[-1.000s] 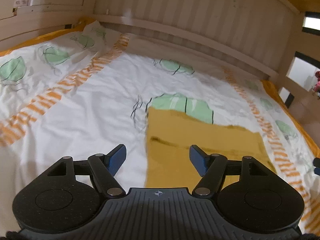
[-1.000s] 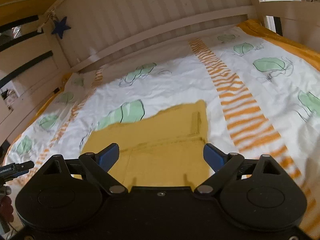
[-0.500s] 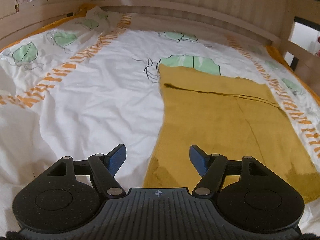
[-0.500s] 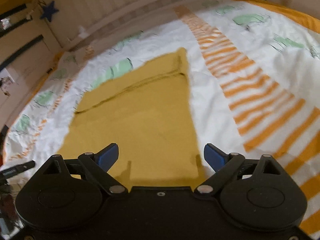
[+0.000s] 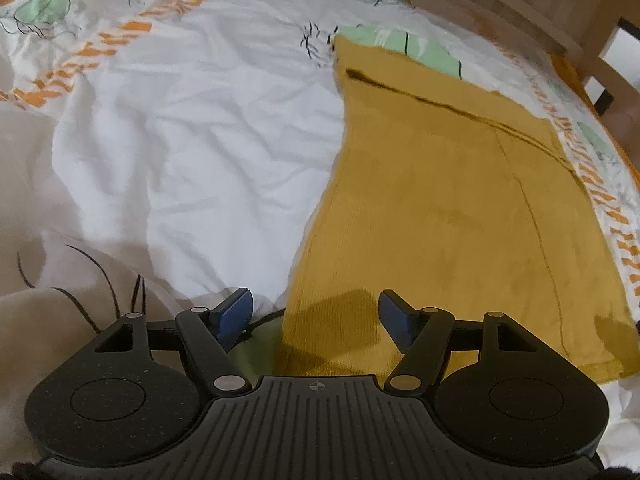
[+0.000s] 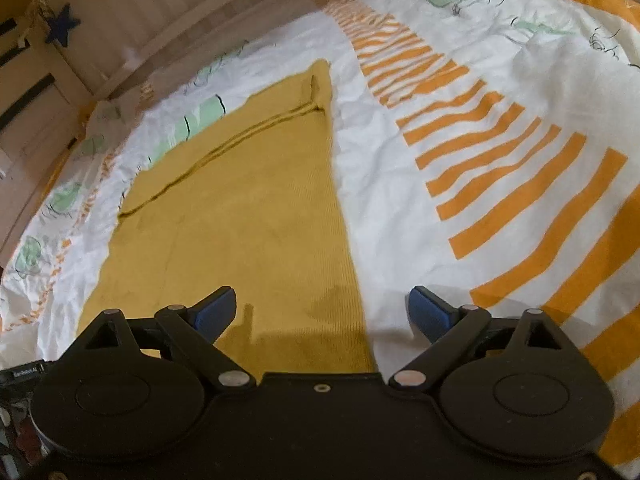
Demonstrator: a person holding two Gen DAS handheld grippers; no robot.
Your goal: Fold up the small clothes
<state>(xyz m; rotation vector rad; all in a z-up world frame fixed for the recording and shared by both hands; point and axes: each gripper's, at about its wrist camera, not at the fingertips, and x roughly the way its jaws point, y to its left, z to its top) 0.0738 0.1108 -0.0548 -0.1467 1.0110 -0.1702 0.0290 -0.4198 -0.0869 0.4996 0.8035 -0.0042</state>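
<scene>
Bedspread (image 5: pixel 208 152) borders garment (image 5: pixel 440 208); both tongs (image 5: pixel 316 312) (image 6: pixel 322 308) spread.

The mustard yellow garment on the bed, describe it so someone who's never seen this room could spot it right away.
Start from the wooden-railed bed covered by a white duvet printed with green leaves and orange stripes. Lying flat on it, just ahead of both open grippers, is the yellow garment, already folded into a rough rectangle with a dark seam line across its far end. It is the only plain, solid-coloured piece of fabric there.
</scene>
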